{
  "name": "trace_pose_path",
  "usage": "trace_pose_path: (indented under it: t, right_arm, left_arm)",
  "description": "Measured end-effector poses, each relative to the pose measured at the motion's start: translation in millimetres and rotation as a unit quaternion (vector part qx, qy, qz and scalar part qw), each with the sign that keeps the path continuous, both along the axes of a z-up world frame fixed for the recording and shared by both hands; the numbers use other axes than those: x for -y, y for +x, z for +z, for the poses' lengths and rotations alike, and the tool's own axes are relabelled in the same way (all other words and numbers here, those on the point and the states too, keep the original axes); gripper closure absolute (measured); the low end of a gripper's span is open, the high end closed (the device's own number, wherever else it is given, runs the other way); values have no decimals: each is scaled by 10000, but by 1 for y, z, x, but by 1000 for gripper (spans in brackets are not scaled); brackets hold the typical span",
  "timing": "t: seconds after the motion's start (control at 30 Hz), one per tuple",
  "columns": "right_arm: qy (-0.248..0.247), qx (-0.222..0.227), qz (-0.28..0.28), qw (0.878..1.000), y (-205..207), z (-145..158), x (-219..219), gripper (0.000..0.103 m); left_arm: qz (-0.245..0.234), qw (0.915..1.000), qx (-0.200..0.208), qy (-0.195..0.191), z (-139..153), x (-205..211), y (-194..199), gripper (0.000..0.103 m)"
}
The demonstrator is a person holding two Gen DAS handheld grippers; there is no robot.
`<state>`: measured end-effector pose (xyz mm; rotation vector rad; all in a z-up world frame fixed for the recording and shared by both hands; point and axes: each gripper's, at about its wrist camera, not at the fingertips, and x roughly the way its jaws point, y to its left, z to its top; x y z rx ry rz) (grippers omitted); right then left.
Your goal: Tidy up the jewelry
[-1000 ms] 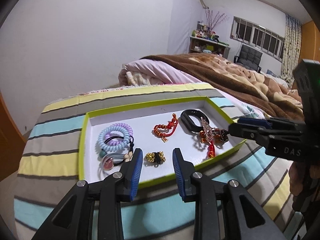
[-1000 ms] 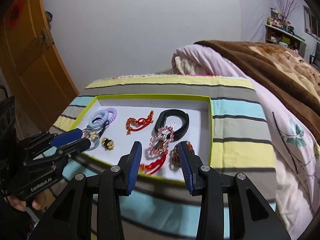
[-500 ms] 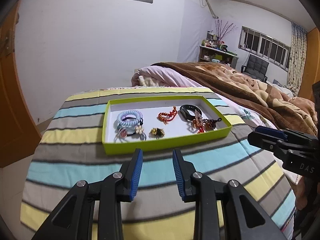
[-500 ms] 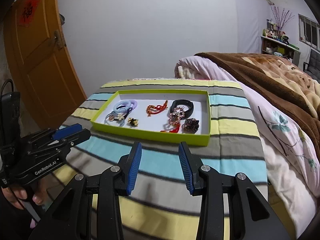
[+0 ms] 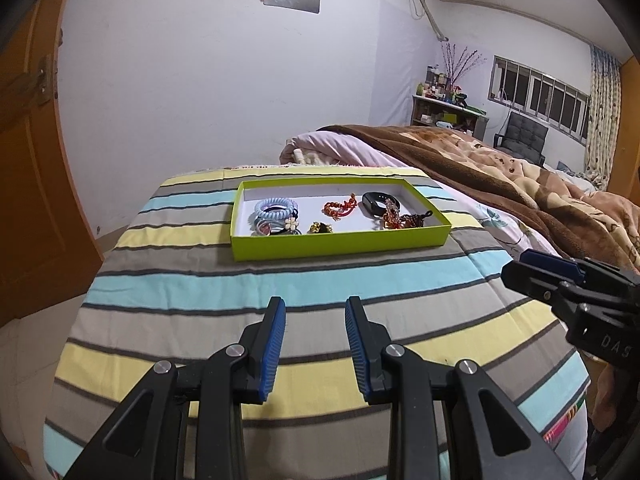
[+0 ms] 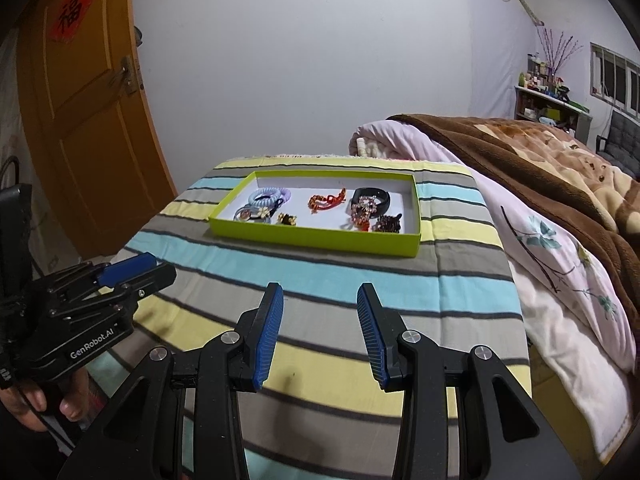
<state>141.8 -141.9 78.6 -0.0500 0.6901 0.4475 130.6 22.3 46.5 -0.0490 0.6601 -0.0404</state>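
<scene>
A lime-green tray (image 5: 340,246) (image 6: 316,237) with a white floor sits far ahead on the striped bedspread. In it lie blue and purple coil hair ties (image 5: 276,208) (image 6: 266,197), a red beaded bracelet (image 5: 340,207) (image 6: 327,201), a black band (image 5: 374,203) (image 6: 378,197), a small gold charm (image 5: 320,227) (image 6: 287,219) and a sparkly red hairpin (image 5: 394,216) (image 6: 362,210). My left gripper (image 5: 315,304) is open and empty, well short of the tray. My right gripper (image 6: 320,292) is open and empty, also well back.
The striped bedspread (image 5: 280,280) covers the surface up to its edges. A brown blanket (image 5: 500,176) and pink quilt (image 6: 540,240) lie to the right. An orange door (image 6: 80,120) stands at left. Each gripper shows in the other's view (image 5: 580,292) (image 6: 80,304).
Both grippers have pulled back and up from the tray, which now looks small and far. Both stayed open and empty. The jewelry has not moved.
</scene>
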Motion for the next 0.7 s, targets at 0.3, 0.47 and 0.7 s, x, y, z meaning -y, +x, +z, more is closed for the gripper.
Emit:
trace_pose_path:
  t: [0.3, 0.47, 0.7]
  right_arm:
    - [-49, -22, -52, 10000, -15, -6, 1, 63]
    - [-76, -39, -63, 9999, -16, -9, 0, 63]
    - [-107, -62, -43, 9999, -16, -11, -3, 63]
  left_arm:
    - [141, 9999, 80, -54, -3, -2, -12, 72]
    - [166, 9998, 93, -4, -5, 1, -13, 72]
    - [213, 9997, 86, -23, -6, 1, -12, 72]
